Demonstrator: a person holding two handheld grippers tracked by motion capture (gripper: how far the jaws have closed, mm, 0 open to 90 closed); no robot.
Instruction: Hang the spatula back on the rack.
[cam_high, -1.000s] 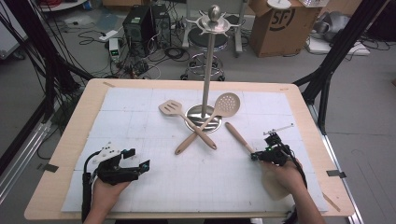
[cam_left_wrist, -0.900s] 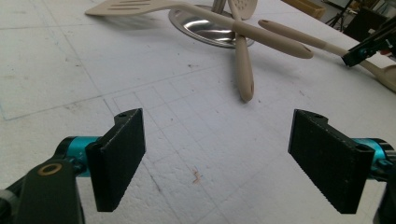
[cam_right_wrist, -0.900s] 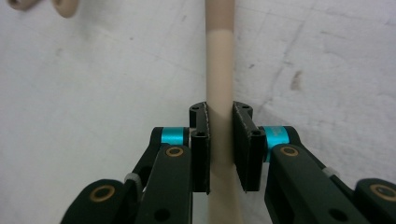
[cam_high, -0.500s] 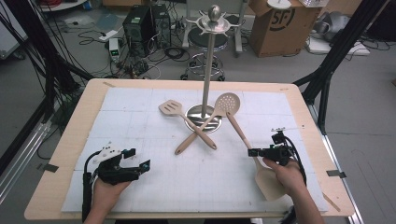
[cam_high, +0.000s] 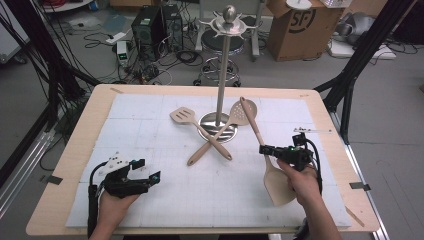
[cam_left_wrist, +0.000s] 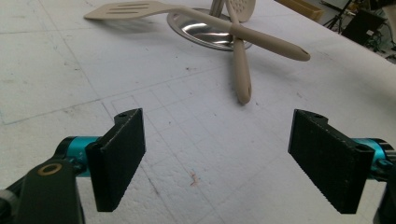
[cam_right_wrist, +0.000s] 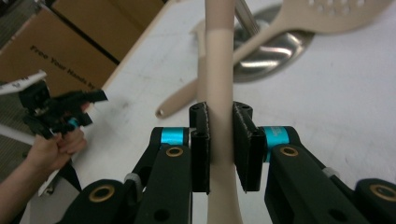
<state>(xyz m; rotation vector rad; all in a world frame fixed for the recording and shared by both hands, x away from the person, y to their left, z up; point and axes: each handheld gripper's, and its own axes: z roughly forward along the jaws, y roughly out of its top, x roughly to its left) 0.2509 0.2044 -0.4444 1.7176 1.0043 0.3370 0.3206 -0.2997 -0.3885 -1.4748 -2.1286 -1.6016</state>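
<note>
At lower right of the high view, the right gripper (cam_high: 264, 149) is clamped on the solid spatula (cam_high: 272, 172) at its neck, handle angled up toward the rack (cam_high: 223, 60). Step judged: lift for hanging; next needs handle tip raised to a hook. Left gripper (cam_high: 150, 176) rests at lower left, jaws wide apart, empty.
</note>
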